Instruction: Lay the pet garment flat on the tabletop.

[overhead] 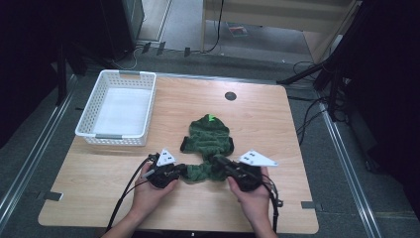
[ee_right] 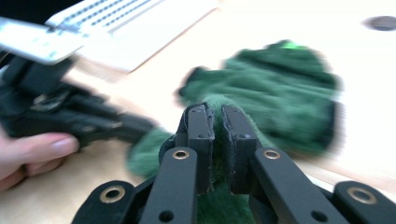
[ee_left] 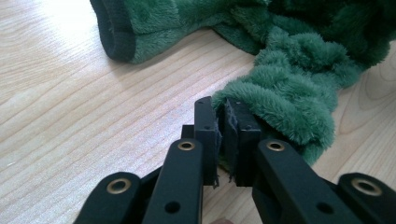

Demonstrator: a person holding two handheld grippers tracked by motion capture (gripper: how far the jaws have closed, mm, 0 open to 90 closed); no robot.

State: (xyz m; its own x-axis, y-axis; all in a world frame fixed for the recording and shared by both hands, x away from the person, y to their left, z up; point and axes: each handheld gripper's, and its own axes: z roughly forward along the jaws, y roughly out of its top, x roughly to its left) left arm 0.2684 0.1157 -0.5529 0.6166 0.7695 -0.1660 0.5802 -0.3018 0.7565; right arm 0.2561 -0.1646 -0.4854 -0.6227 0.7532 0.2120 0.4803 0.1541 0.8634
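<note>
A fluffy green garment [overhead: 208, 141] with dark cuffs lies crumpled in the middle of the wooden table [overhead: 292, 208]. My left gripper [overhead: 182, 170] pinches its near left edge; in the left gripper view the two jaws stand close together with green fleece [ee_left: 275, 105] caught between the pads [ee_left: 205, 126]. My right gripper [overhead: 218, 162] clamps the near right edge of the same garment, and the right gripper view has green pile [ee_right: 217, 100] squeezed between its jaws. The other hand and its gripper [ee_right: 70, 112] appear blurred at the left of that view.
A white slotted basket [overhead: 119, 106] stands at the back left of the table. A round dark cable hole [overhead: 230, 96] sits near the far edge. Cables trail from both grippers toward the near edge. Dark stands and cables flank the table on the floor.
</note>
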